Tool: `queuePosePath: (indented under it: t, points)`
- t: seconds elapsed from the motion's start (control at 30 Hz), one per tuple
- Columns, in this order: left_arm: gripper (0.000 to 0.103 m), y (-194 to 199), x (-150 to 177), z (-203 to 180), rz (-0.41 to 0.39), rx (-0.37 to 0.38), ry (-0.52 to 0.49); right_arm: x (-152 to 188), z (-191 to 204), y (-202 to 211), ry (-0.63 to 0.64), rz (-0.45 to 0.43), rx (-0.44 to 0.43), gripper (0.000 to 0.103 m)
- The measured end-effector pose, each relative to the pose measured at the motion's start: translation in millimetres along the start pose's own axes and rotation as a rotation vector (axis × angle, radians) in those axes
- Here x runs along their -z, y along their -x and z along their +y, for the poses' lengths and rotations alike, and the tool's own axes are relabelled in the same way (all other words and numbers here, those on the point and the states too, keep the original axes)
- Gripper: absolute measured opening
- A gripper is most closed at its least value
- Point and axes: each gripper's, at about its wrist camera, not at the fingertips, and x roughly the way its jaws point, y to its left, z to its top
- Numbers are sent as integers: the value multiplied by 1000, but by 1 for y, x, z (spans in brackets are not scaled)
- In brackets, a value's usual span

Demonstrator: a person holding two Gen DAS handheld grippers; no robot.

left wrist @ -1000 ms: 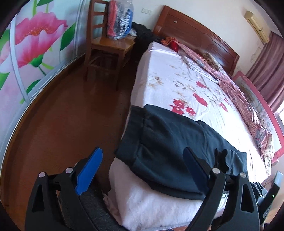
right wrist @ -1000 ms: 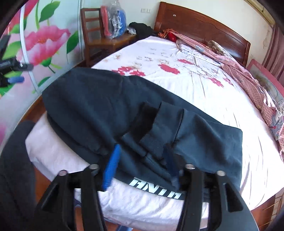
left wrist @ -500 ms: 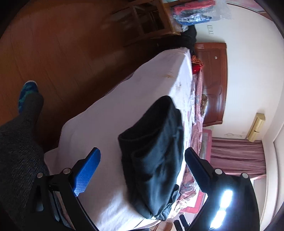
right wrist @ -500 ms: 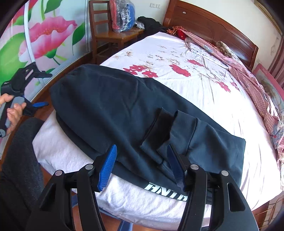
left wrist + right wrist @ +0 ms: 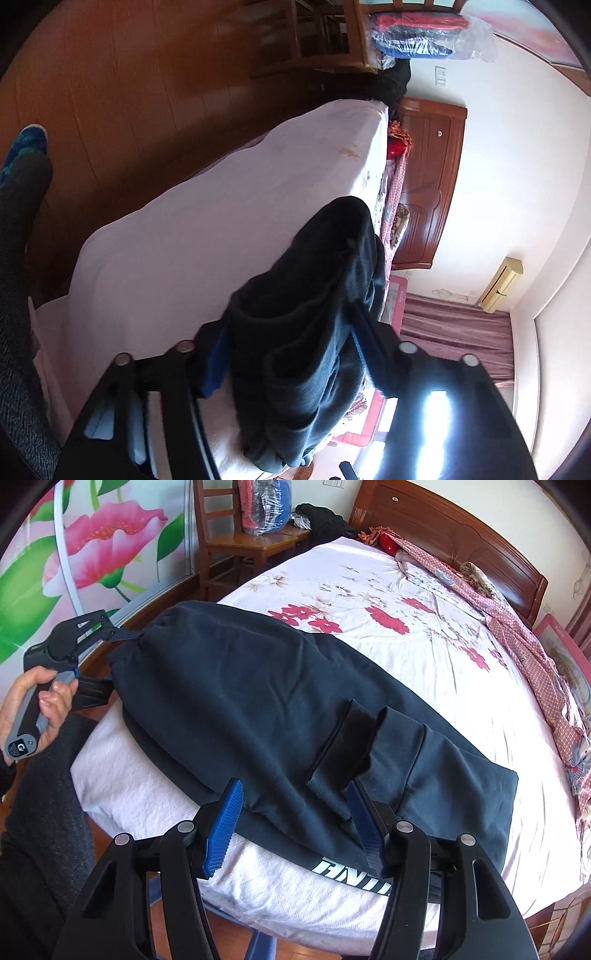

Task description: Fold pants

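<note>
Lying folded across the bed (image 5: 424, 672), dark pants (image 5: 266, 709); hovering open-jawed over their near edge, right gripper (image 5: 291, 823); pinching their far-left corner, left gripper (image 5: 122, 635).

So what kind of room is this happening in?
A home bedroom, most likely: a bed with a floral sheet and wooden headboard, plus a wooden chair beside it holding bagged clothes.

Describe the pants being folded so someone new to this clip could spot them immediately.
Find the wooden-framed bed with the white, red-flowered sheet. At its near end lie the pants, dark navy, with white lettering at their front edge; the left gripper grips one end.
</note>
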Motion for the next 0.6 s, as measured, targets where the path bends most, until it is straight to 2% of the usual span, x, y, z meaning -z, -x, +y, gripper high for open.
queuePosePath:
  t: [0.1, 0.2, 0.3, 0.4, 0.5, 0.6]
  points:
    - [33, 9, 4, -2, -27, -14, -36, 1, -5, -1, -22, 4, -14, 58]
    - [21, 16, 7, -9, -43, -7, -62, 3, -12, 1, -50, -7, -23, 58]
    - [18, 25, 13, -30, -71, -3, -117, 8, -22, 4, -84, -18, -23, 58]
    - [18, 35, 30, -71, -86, 6, -210, 15, -42, 8, -164, -22, -27, 58]
    - [18, 38, 56, -121, -70, 29, -354, 29, -77, 7, -330, -8, -61, 58]
    - [18, 22, 91, -179, -7, 63, -512, 52, -121, 10, -538, -14, -103, 58]
